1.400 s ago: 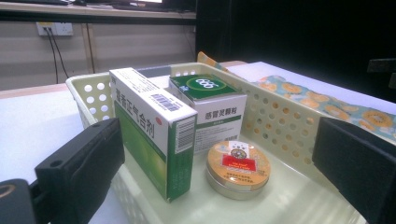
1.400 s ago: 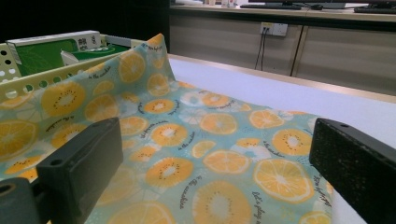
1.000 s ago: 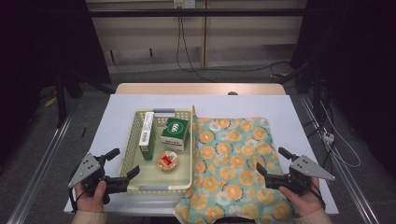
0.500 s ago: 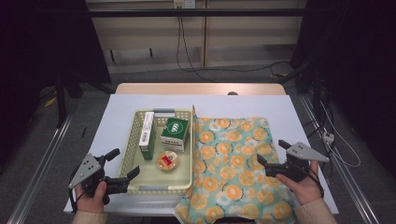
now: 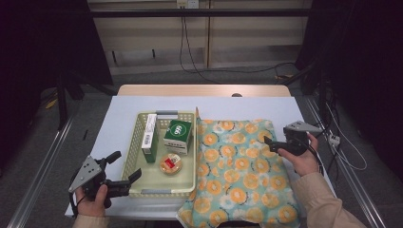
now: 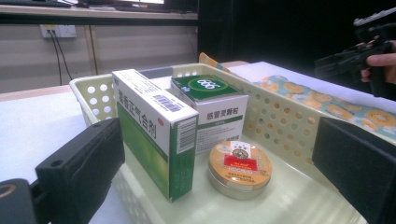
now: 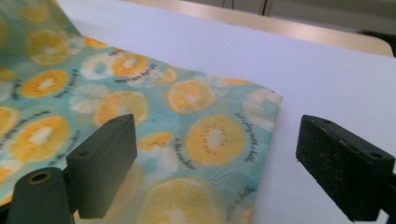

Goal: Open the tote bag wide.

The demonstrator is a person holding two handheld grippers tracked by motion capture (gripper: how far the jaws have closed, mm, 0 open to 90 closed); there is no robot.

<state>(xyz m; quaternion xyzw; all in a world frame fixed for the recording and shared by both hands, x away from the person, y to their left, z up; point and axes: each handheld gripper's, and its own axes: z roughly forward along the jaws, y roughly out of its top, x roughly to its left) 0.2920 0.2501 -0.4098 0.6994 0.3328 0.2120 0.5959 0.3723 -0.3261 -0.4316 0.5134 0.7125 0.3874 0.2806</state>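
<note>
Both tongs gape empty, the right tongs (image 5: 274,145) over the cloth's (image 5: 237,175) far right corner, the left tongs (image 5: 124,167) beside the basket (image 5: 134,142); a shallow pinch might slip off the cloth.

Orange-slice patterned cloth (image 5: 240,171), apparently flat, right of basket (image 5: 134,146)
</note>
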